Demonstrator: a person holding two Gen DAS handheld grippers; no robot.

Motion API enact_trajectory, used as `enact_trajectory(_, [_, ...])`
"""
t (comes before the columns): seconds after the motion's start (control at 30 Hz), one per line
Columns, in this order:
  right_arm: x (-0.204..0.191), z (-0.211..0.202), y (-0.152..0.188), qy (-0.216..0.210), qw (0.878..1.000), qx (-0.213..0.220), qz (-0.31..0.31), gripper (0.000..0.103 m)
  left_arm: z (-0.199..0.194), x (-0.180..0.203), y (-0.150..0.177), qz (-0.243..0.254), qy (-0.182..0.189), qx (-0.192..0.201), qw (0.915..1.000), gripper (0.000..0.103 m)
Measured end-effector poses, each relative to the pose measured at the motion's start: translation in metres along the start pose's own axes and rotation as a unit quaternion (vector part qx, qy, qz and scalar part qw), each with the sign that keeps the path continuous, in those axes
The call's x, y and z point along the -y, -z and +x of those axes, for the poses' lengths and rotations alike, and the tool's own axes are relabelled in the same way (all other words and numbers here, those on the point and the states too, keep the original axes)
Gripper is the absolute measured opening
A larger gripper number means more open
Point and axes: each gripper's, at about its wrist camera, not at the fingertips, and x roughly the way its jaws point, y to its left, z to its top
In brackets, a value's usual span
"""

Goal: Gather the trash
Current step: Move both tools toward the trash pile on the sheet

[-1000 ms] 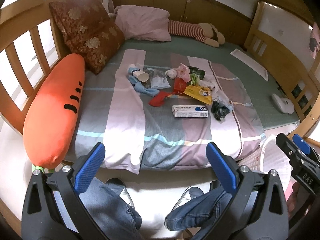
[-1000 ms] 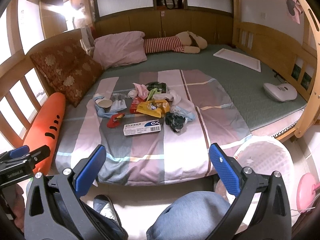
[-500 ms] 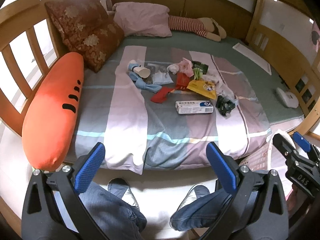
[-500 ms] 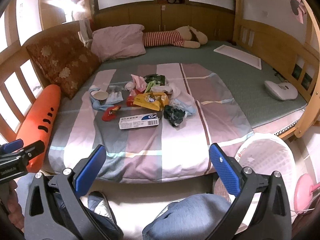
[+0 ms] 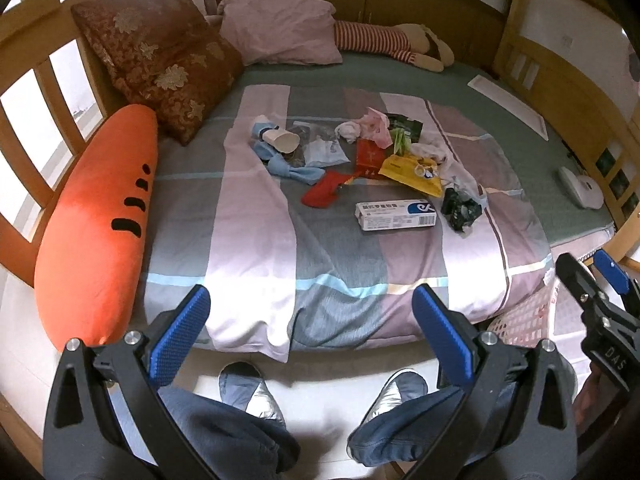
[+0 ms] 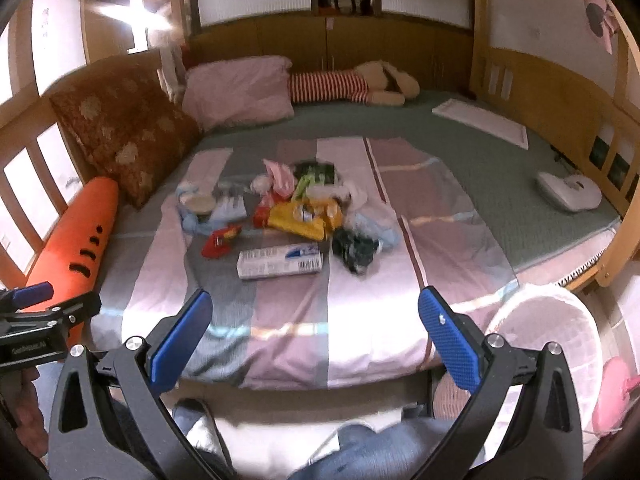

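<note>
Bedroom, wooden-framed bed (image 5: 24, 128) with a green mattress and a striped pink-grey blanket (image 5: 256, 240) spread over it. Far left, orange carrot plush (image 5: 96, 220) along the rail, brown floral cushion (image 5: 160, 64) behind it, pink pillow (image 5: 280, 28) and a striped stuffed toy (image 5: 384, 42) at the head. Left gripper (image 5: 312, 332) low in front of the bed's near edge, level, pointing at the bed, jaws wide, nothing between the blue pads; person's jeans and shoes below it. Trash pile (image 5: 360, 160) mid-blanket, well apart from both grippers: paper cup (image 5: 282, 140) on its side among blue cloth, red wrapper (image 5: 324, 194), white-blue box (image 5: 396, 214) nearest the edge, yellow packet (image 5: 412, 172), dark crumpled bag (image 5: 460, 208) at right. Right gripper (image 6: 316, 330) same low pose beside the left, jaws wide, holding nothing. White mesh basket (image 6: 548, 332) on the floor at the bed's right corner, beside the right gripper; contents cannot be told. White device (image 6: 568, 190) on the mattress far right.
</note>
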Motion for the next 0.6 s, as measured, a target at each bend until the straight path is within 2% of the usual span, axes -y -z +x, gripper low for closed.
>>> enact_trajectory(0.07, [0.005, 0.0, -0.002, 0.001, 0.999, 0.029, 0.019, 0.1, 0.006, 0.0, -0.005, 0.0, 0.002, -0.004, 1.0, 0.1])
enact_trajectory(0.23, [0.004, 0.032, -0.018, 0.004, 1.0, -0.001, 0.011, 0.1, 0.027, 0.002, -0.023, 0.015, 0.002, -0.019, 0.9997, 0.1])
enact_trajectory(0.37, [-0.001, 0.054, -0.031, 0.004, 0.999, 0.007, 0.032, 0.1, 0.042, 0.004, -0.039, 0.025, 0.014, -0.022, 0.9993, 0.1])
enact_trajectory(0.47, [-0.005, 0.074, -0.033, 0.004, 0.999, 0.031, 0.036, 0.1, 0.06, 0.005, -0.044, 0.027, 0.024, -0.02, 0.9991, 0.1])
enact_trajectory(0.6, [-0.006, 0.116, -0.021, 0.005, 0.999, -0.002, 0.033, 0.1, 0.106, -0.006, -0.039, 0.008, 0.024, -0.048, 0.9985, 0.1])
